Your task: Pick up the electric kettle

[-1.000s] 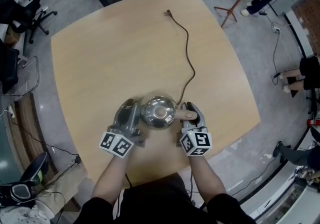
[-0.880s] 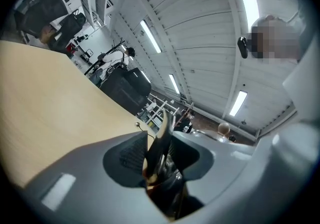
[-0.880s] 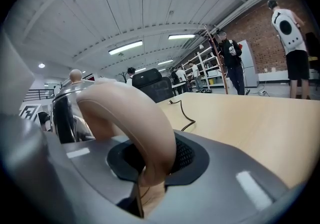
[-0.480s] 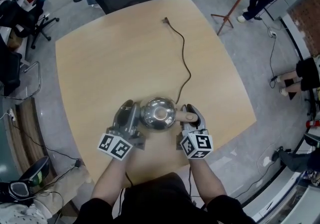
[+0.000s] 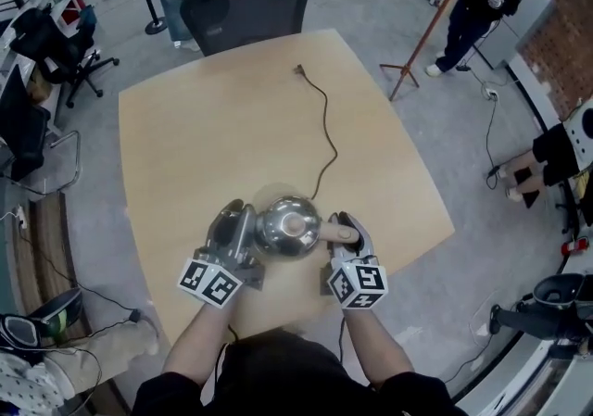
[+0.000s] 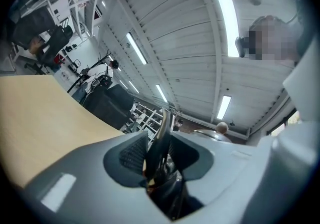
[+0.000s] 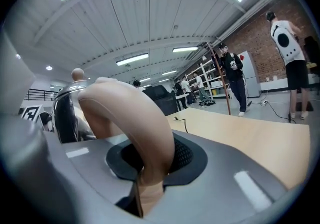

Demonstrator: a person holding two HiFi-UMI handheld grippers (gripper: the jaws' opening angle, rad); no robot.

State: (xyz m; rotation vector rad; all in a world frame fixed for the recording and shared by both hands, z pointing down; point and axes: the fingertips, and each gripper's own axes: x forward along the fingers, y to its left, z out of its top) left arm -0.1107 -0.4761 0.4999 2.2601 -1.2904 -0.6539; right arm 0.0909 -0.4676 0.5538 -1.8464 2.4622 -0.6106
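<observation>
— Where's the electric kettle point(image 5: 288, 225)?
— Over the worktop's point(image 5: 213, 127) near edge, between my claws: round mirror-bright steel, knobbed lid (cord point(image 5: 324, 132) trailing behind). My right claw point(image 5: 335, 231) clamps its beige handle point(image 7: 135, 118); my left claw point(image 5: 246, 222) pinches its thin metal lip point(image 6: 163, 124).

Cord point(image 5: 325, 122) trailing across far table point(image 5: 185, 145)

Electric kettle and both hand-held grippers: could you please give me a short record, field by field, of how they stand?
object: electric kettle, steel, knobbed lid, over the near part of the table
left hand-held gripper: shut on a thin metal part at the kettle's side
right hand-held gripper: shut on the beige handle
cord: trails across the table, plug lying free
lifted: cannot tell
</observation>
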